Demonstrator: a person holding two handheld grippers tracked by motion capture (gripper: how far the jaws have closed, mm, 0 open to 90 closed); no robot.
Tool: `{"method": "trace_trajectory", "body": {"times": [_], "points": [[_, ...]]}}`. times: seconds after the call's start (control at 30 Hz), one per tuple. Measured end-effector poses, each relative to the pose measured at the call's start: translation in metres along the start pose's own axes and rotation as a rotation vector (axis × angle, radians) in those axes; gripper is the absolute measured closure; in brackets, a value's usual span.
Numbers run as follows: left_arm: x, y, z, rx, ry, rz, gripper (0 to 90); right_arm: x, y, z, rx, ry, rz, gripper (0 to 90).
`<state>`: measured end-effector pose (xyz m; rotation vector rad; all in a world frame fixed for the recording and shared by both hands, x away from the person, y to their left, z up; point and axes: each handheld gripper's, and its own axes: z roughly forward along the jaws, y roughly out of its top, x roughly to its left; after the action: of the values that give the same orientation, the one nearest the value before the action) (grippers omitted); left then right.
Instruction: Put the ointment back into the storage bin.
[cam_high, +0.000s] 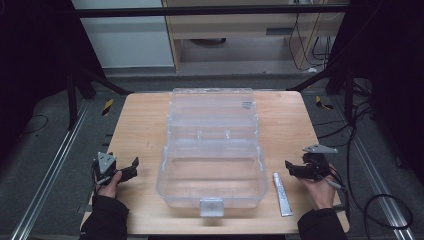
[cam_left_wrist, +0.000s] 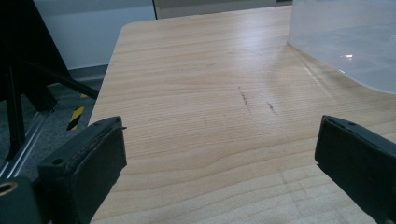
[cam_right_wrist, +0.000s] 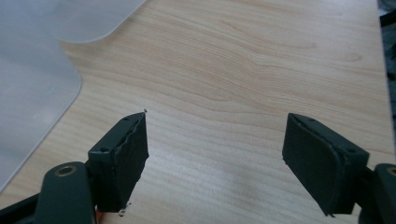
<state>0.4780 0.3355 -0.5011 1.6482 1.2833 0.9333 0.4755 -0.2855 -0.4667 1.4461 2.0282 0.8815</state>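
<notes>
Clear plastic storage box (cam_high: 212, 160) sits mid-table with its hinged lid flipped open toward the far edge, one grey latch on the near wall. Your left gripper (cam_high: 131, 167) is spread wide with nothing between the black padded jaws, just above bare wood left of the box. Your right gripper (cam_high: 292, 167) is the same, wide and empty, right of the box. One small silver tube (cam_high: 282, 194) lies between them on the pale wood-grain table (cam_high: 145, 120), just beside the box.

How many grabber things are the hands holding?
2. The left gripper is at the table's left side, the right gripper at its right, by the tube. The box sits between them.
</notes>
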Motion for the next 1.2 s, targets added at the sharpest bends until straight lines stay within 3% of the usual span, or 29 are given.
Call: {"method": "trace_trajectory", "body": {"times": [0.1,0.17,0.3,0.4,0.57,0.73,0.87,0.97,1.2], "points": [[0.0,0.0,0.0,0.001,-0.001,0.001,1.5,0.005,0.003,-0.01,0.012,-0.003,-0.024,25.0],[0.0,0.0,0.0,0.0,-0.002,0.0,1.5,0.007,0.006,-0.015,0.035,0.023,-0.019,30.2],[0.001,0.0,0.0,-0.001,-0.002,-0.005,1.5,0.011,0.009,-0.02,0.065,0.029,-0.034,31.1],[0.0,0.0,0.0,-0.001,-0.004,-0.003,1.5,0.018,0.013,-0.023,0.127,0.039,-0.061,32.6],[0.0,0.0,0.0,-0.002,-0.001,0.0,1.5,0.024,0.017,-0.026,0.189,0.05,-0.04,36.0],[0.0,0.0,0.0,0.0,-0.001,0.005,1.5,0.03,0.018,-0.029,0.266,0.066,-0.058,38.4],[0.0,0.0,0.0,0.0,-0.002,0.005,1.5,0.036,0.02,-0.03,0.331,0.09,-0.035,39.6],[0.0,0.0,0.0,0.0,-0.002,0.005,1.5,0.04,0.024,-0.031,0.359,0.09,-0.051,39.7],[0.0,0.0,0.0,0.001,-0.003,0.007,1.5,0.047,0.031,-0.031,0.422,0.1,-0.033,40.4]]}}
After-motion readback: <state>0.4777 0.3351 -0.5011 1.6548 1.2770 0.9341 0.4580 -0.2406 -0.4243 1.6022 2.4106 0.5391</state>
